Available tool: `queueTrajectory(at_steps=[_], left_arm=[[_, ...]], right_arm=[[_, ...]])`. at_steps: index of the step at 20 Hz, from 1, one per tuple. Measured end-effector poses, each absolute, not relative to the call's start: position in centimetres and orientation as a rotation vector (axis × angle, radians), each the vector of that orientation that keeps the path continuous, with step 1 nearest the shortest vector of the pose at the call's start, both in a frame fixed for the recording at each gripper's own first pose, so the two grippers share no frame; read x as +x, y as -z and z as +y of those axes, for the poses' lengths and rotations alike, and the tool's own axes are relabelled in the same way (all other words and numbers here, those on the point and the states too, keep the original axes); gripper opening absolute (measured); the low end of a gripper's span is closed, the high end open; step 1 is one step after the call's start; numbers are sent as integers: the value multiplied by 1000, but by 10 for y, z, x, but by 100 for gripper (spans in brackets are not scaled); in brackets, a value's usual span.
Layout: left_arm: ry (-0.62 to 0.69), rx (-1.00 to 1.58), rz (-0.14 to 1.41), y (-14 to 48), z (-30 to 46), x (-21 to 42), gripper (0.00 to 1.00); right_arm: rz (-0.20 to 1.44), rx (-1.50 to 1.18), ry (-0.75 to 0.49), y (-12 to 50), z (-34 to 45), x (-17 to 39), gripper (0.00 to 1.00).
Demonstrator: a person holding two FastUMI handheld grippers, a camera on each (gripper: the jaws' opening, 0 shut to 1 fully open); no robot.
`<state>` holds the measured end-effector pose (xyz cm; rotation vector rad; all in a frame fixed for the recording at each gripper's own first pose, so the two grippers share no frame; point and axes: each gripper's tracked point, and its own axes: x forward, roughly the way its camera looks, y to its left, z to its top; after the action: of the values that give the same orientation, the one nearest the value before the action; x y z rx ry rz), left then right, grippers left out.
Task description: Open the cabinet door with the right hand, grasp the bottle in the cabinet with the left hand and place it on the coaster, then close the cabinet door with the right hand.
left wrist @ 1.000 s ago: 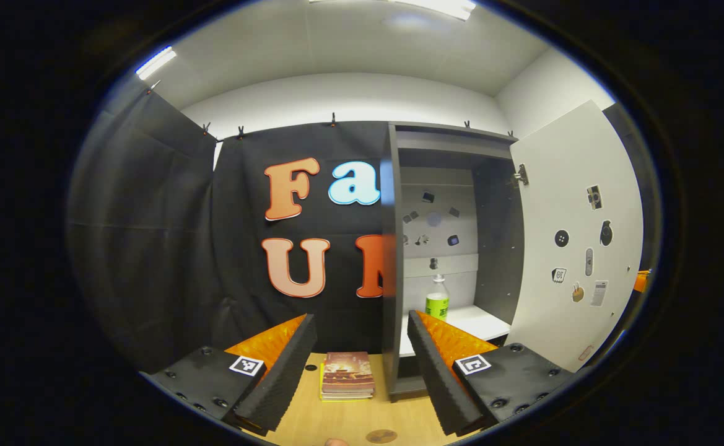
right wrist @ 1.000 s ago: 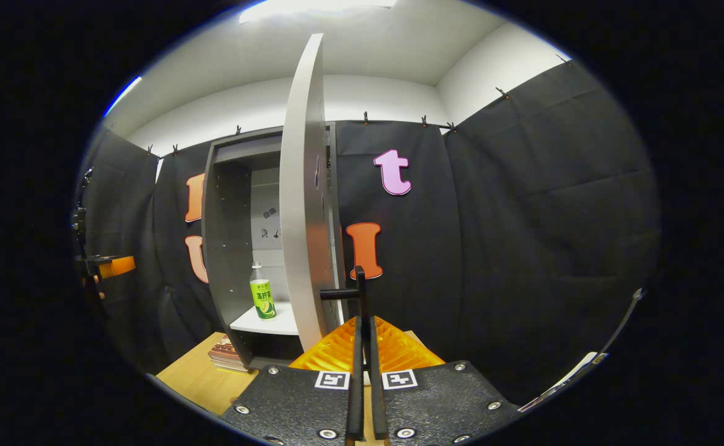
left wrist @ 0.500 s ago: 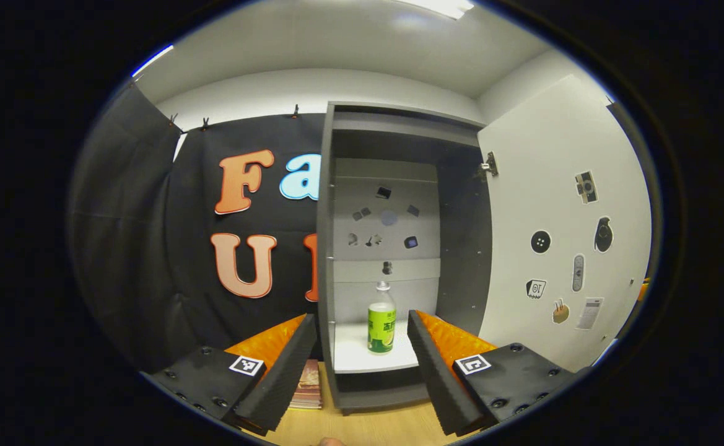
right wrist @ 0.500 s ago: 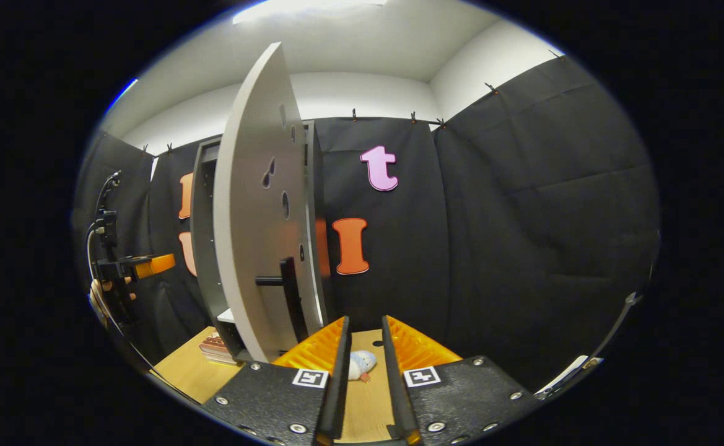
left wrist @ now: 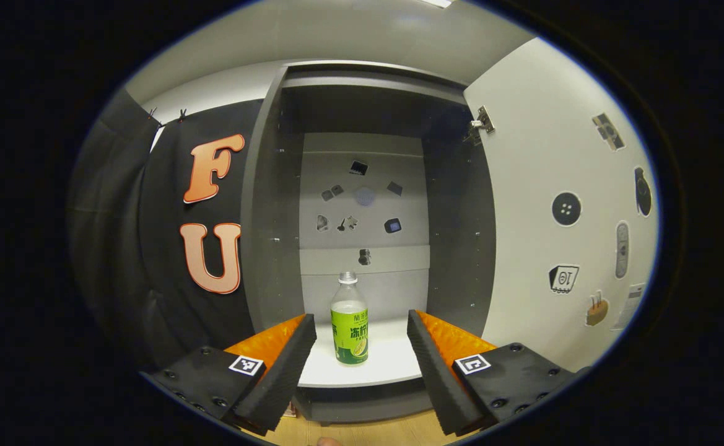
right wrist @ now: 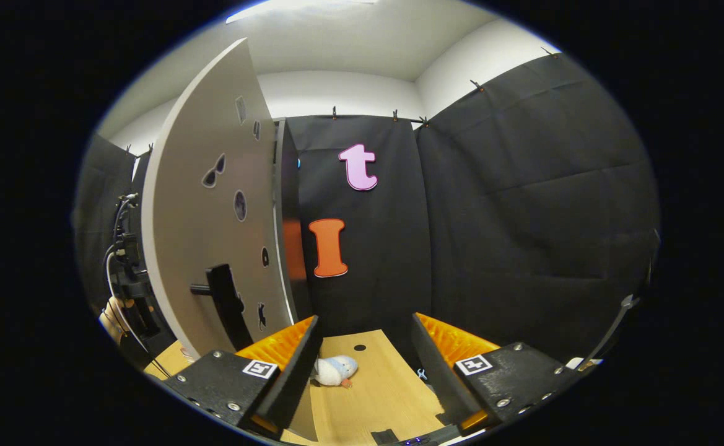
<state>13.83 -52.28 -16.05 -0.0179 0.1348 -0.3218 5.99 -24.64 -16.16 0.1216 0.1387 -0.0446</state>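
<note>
The grey cabinet [left wrist: 269,204] stands with its door [left wrist: 560,155] swung wide to the right. Inside, a clear bottle [left wrist: 349,322] with a green label and white cap stands upright on the white shelf [left wrist: 392,362]. My left gripper [left wrist: 362,359] is open just in front of the shelf, the bottle a little beyond and between its fingers, untouched. In the right gripper view the door's outer face [right wrist: 213,223] with its dark handle [right wrist: 222,303] stands at the left. My right gripper [right wrist: 365,365] is open, to the right of the handle and apart from it.
A small pale stuffed toy [right wrist: 335,370] lies on the wooden table [right wrist: 380,390] between my right fingers. The other gripper and the hand holding it [right wrist: 123,291] show at far left. Stickers dot the door's inner face [left wrist: 584,204] and the cabinet's back panel.
My left gripper moved forward and right until the bottle sits centred between its fingers. My right gripper let go of the door handle, opened and drew off to the right; the door swung wider.
</note>
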Motion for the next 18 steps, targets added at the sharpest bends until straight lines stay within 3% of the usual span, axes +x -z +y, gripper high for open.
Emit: queueTrajectory(at_steps=[2, 4, 7, 8, 18], left_arm=[[305, -20, 132, 170, -530, 161, 100], [297, -14, 138, 183, -537, 183, 94], [278, -10, 153, 205, -542, 214, 100], [271, -13, 162, 213, -543, 223, 97], [254, -7, 239, 263, -548, 274, 97]], right_arm=[[142, 118, 62, 164, -252, 70, 93], [148, 119, 79, 166, -258, 78, 99], [152, 117, 115, 169, -272, 77, 93], [153, 115, 129, 170, -277, 77, 99], [192, 104, 210, 184, -301, 73, 99]])
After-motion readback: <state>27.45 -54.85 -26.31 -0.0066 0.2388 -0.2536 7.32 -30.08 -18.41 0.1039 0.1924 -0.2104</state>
